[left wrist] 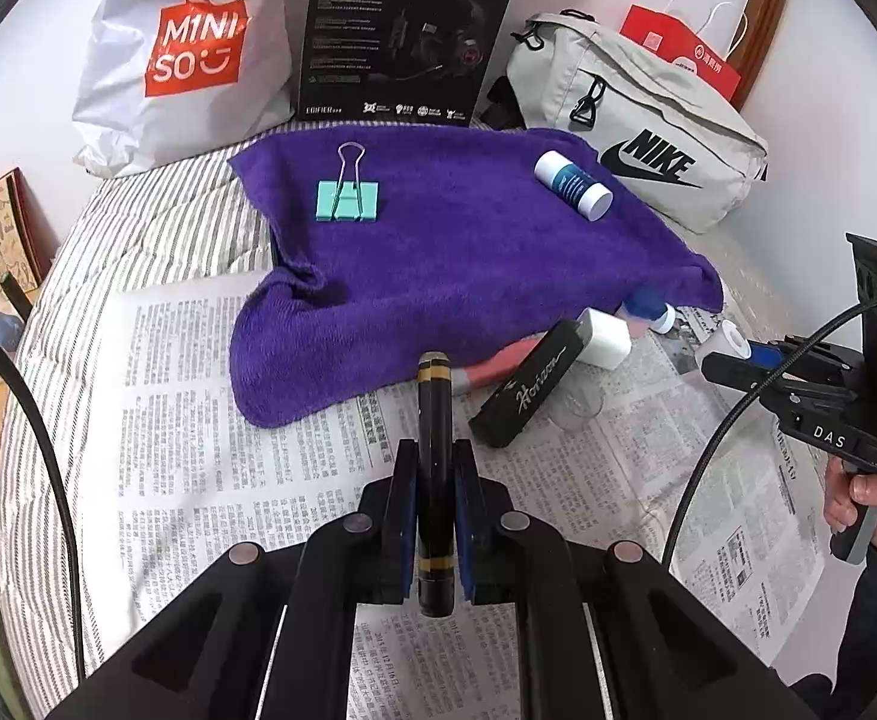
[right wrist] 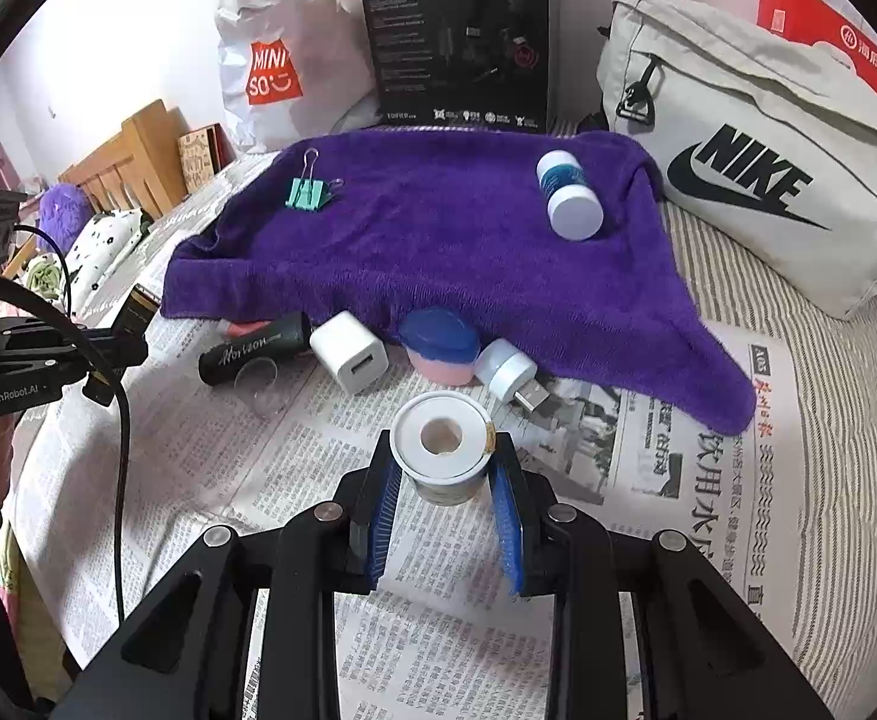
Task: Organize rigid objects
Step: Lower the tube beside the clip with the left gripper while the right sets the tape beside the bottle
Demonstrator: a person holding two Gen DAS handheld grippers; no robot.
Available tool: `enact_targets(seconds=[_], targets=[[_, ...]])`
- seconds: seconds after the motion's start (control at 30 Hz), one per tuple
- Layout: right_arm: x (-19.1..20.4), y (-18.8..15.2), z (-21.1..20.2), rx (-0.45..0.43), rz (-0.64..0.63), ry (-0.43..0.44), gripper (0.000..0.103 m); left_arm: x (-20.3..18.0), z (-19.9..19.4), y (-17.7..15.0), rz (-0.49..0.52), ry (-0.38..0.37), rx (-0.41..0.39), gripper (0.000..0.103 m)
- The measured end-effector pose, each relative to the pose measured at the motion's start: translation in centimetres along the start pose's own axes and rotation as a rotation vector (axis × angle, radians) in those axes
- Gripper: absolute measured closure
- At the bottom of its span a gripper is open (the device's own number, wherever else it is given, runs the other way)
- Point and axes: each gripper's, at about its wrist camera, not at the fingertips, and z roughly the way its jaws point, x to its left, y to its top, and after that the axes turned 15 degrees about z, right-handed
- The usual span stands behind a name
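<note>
Towel (left wrist: 456, 252), purple and spread over newspaper (left wrist: 210, 420) on the bed, is the landmark here. On the towel lie a mint binder clip (left wrist: 348, 199) toward its far left and a small white-capped bottle (left wrist: 573, 185) toward its far right. Along its near edge sit a black Horizon-marked case (right wrist: 255, 348), a white USB charger cube (right wrist: 349, 351), a blue-lidded pink jar (right wrist: 443, 345) and a white USB plug (right wrist: 510, 373). The left tool (left wrist: 435, 516) is clamped on a black, gold-banded pen-like stick (left wrist: 435, 480), held near its middle, in front of the towel. The right tool (right wrist: 444, 510) grips a white-capped spool (right wrist: 441, 441) by its sides. Both look light and stiff; the smooth stick may slip or pivot, so a mid-length grip suits it.
</note>
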Motion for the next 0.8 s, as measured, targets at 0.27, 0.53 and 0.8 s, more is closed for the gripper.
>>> enact_targets(seconds=[0.27, 0.53, 0.8], targets=[[-0.2, 1.6, -0.7, -0.026, -0.004, 0.001, 0.074, 0.3, -0.4, 1.5, 0.012, 0.010, -0.013, 0.092], [-0.9, 4.1, -0.1, -0.041, 0.000, -0.020, 0.074, 1.7, 0.1, 3.3, -0.003, 0.017, -0.017, 0.092], [-1.1, 7.0, 1.3, -0.053, 0.013, -0.027, 0.074, 3.4, 1.4, 5.9, -0.031, 0.048, -0.024, 0.092]])
